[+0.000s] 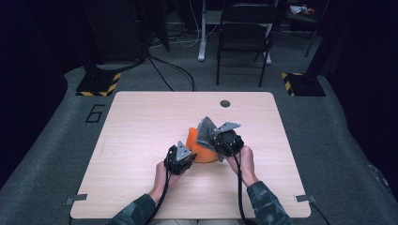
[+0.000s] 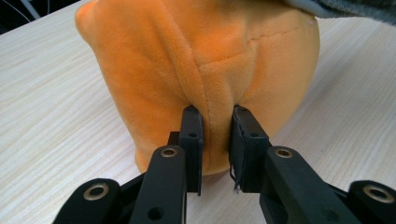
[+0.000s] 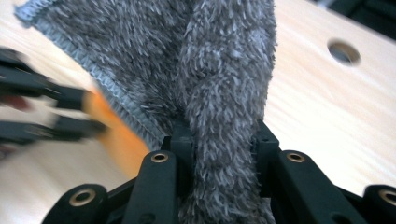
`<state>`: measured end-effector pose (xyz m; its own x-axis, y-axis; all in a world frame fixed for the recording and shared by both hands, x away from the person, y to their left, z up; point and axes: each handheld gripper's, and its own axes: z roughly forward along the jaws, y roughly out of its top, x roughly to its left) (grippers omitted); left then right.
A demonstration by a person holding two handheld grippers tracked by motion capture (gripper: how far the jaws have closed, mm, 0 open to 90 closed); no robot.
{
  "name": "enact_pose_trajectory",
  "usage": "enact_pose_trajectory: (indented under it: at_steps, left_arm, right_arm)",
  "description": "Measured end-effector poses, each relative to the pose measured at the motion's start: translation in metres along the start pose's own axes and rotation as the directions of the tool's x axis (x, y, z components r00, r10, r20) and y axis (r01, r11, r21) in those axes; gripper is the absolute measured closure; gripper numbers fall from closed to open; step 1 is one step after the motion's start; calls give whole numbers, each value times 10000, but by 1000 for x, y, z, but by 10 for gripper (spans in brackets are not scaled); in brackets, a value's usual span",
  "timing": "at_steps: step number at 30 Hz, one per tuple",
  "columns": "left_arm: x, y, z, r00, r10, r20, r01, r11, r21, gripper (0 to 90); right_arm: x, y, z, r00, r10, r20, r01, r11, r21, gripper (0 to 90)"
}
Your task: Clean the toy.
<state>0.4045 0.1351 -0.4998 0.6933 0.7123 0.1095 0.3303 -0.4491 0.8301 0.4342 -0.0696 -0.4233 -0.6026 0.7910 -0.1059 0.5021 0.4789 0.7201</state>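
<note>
An orange fleece cloth (image 1: pixel 201 148) stands bunched up in the middle of the wooden table (image 1: pixel 141 122). My left gripper (image 1: pixel 180 157) sits at its near left side, shut on a fold of the orange cloth (image 2: pixel 205 70), which bulges between its fingertips (image 2: pixel 192 140). A grey fuzzy cloth (image 1: pixel 205 131) rises over the orange one. My right gripper (image 1: pixel 225 139) is shut on that grey cloth (image 3: pixel 219 93), a thick fold pinched between its jaws. The left gripper (image 3: pixel 51 112) appears blurred at the left of the right gripper view, beside a strip of orange cloth (image 3: pixel 116 135).
A round hole (image 1: pixel 225 103) lies in the table near its far edge. Beyond the table stand a black folding chair (image 1: pixel 244 33), two post bases with yellow-black tape (image 1: pixel 98 83), and cables on the grey floor.
</note>
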Motion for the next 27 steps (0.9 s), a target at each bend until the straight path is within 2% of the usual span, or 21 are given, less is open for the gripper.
enact_pose_trajectory:
  at_steps: [3, 4, 6, 7, 9, 11, 17, 21, 27]
  left_arm:
    - [-3, 0, 0, 10000, 21, -17, -21, 10000, -43, 768]
    - [-2, -1, 0, 9999, 100, -91, -101, 9999, -52, 769]
    - [-2, -1, -1, 9999, 124, -96, -124, 9999, -25, 773]
    - [-2, -1, 0, 9999, 119, -107, -119, 9999, -21, 775]
    - [-2, -2, 0, 10000, 66, -27, -66, 10000, -36, 779]
    - [-1, -3, -1, 10000, 80, 46, -80, 10000, -31, 784]
    - [1, -3, -1, 9999, 50, 152, -50, 10000, -38, 786]
    - [2, -3, -1, 9997, 3, 229, -2, 10000, -50, 788]
    - [4, -4, -1, 9993, -73, 362, 75, 10000, -54, 787]
  right_arm:
    - [17, 10, -5, 9978, -600, -293, 592, 9979, -259, 695]
    - [23, 12, -4, 9972, -665, -350, 655, 9975, -279, 693]
    - [32, 14, 2, 9936, -1123, -111, 1123, 9937, 26, 691]
    - [34, 12, 7, 9925, -1219, 19, 1219, 9924, 142, 690]
    - [33, 10, 13, 9922, -1243, -6, 1243, 9920, 222, 690]
    - [29, 10, 13, 9953, -968, -86, 970, 9948, 305, 690]
    - [20, 7, 14, 9956, -907, -234, 915, 9950, 387, 689]
    - [15, 4, 13, 9965, -829, -147, 836, 9951, 537, 688]
    - [0, -7, 13, 9998, -96, -147, 107, 9965, 828, 686]
